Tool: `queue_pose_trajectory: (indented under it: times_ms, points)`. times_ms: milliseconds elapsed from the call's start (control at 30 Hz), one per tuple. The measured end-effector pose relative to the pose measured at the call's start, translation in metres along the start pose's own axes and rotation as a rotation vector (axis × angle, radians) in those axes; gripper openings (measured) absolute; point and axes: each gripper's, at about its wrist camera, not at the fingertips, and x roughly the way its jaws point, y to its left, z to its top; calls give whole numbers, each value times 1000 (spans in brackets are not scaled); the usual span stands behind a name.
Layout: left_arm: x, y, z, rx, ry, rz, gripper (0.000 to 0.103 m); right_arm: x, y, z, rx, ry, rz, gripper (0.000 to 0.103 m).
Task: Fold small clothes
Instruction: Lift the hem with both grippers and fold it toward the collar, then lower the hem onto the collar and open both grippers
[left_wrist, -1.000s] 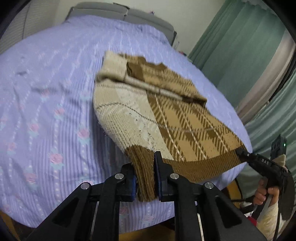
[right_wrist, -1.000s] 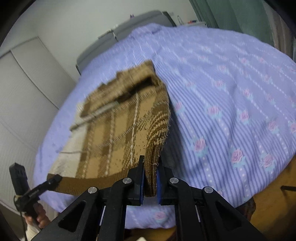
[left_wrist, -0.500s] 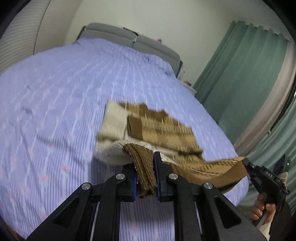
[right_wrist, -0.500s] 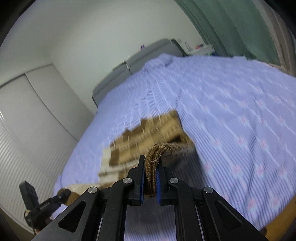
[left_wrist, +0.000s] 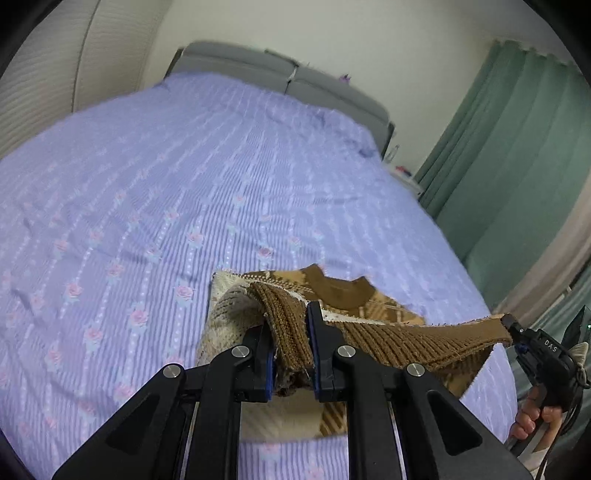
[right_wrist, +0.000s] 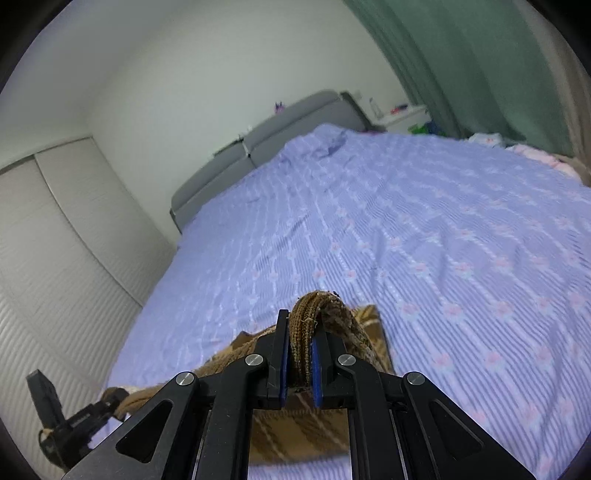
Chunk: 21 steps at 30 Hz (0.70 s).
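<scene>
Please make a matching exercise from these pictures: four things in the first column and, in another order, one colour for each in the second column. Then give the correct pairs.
Things:
1. bed sheet
2. sweater
3. curtain
4. headboard

Colours:
A. grey
B. brown and cream
C. lilac with pink flowers
D. green

Pairs: 1-C, 2-B, 3-D, 4-A

Ahead of you the lilac rose-print striped bedspread lies wide and bare — room to pass up to the grey padded headboard. The brown-and-cream knitted sweater fills the near edge; green pleated curtains crowd the right, ribbed white wardrobe doors the left.
</scene>
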Motion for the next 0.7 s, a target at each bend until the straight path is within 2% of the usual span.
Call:
queue_pose_trajectory:
  times_ms: [233, 300, 533, 633, 667, 700]
  points:
    - [74, 23, 1, -61, 129, 48, 16, 77, -13, 3, 0, 113, -95, 10]
    - [85, 27, 0, -68, 147, 57, 16, 98, -20, 0, 3, 148, -124, 10]
    - [107, 33, -4, -59, 188, 72, 20, 133, -47, -12, 61, 210, -173, 10]
    - [107, 26, -1, -16, 207, 66, 28, 138, -47, -15, 49, 211, -177, 12]
    - [103, 24, 0, 2, 214, 58, 37, 138, -45, -15, 47, 210, -176, 17]
    - [99, 22, 0, 13, 212, 47, 47, 136, -42, -15, 40, 219, -168, 32]
